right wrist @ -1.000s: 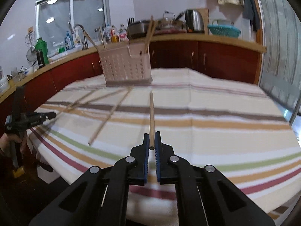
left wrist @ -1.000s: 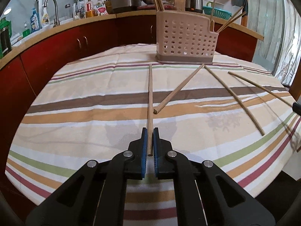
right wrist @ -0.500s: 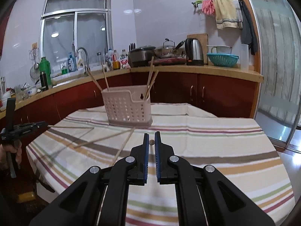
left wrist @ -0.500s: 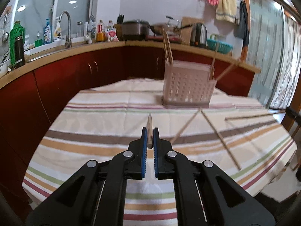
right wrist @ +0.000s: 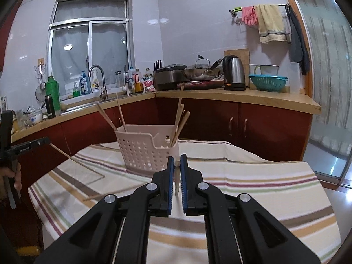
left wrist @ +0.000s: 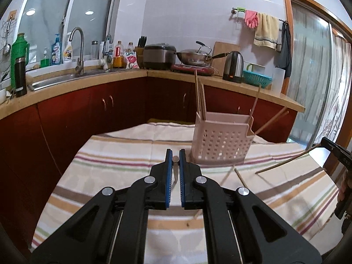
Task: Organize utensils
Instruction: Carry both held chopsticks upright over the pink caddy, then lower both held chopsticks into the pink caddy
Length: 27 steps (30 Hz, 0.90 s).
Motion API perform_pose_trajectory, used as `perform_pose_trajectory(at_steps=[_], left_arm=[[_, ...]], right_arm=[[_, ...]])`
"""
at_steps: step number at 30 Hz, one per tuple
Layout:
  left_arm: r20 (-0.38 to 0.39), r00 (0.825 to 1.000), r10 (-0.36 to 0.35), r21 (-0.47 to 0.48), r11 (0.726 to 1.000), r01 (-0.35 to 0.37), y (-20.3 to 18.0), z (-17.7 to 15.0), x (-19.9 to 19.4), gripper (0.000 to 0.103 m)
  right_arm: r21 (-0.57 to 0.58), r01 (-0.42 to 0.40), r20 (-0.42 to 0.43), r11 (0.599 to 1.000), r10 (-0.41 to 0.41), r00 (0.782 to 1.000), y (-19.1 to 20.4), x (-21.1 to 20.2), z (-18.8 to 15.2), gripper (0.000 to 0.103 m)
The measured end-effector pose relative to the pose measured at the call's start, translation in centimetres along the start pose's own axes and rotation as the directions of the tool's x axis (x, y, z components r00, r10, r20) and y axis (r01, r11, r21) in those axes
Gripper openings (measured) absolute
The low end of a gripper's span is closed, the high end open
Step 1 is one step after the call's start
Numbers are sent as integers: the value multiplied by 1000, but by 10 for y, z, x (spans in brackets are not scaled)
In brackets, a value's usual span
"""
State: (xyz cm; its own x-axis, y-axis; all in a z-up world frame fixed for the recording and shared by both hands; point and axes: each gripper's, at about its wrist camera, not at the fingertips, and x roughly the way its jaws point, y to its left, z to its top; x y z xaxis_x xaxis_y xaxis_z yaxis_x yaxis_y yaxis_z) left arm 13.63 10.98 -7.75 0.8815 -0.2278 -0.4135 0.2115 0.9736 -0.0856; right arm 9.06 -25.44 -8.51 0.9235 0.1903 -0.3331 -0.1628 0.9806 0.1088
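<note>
A: Left wrist view, item one?
B: Left tool (left wrist: 175, 157) is clamping a chopstick (left wrist: 175, 169), pointing end-on at the lens. Perforated caddy (left wrist: 221, 142) is standing just right of it on the striped cloth (left wrist: 114, 154), sticks leaning inside.

A: Right wrist view?
B: Right tool (right wrist: 176, 164) is gripping a second chopstick (right wrist: 176, 180) before the same caddy (right wrist: 145, 151). Left tool (right wrist: 28, 146) is showing at the left edge, holding its stick (right wrist: 66, 155) above the cloth-covered counter (right wrist: 253, 176).
</note>
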Motion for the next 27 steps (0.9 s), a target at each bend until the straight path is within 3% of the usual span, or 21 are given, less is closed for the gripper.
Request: perform_pose_trajectory(at_steps=[14, 27], left_arm=[[37, 999, -25, 46, 999, 24, -5, 51, 49, 7], [52, 998, -23, 73, 997, 19, -11, 67, 73, 7]], right_arm=[[-22, -18, 44, 1000, 19, 999, 4, 45, 35, 7], [-27, -10, 44, 1000, 11, 999, 4, 71, 52, 7]])
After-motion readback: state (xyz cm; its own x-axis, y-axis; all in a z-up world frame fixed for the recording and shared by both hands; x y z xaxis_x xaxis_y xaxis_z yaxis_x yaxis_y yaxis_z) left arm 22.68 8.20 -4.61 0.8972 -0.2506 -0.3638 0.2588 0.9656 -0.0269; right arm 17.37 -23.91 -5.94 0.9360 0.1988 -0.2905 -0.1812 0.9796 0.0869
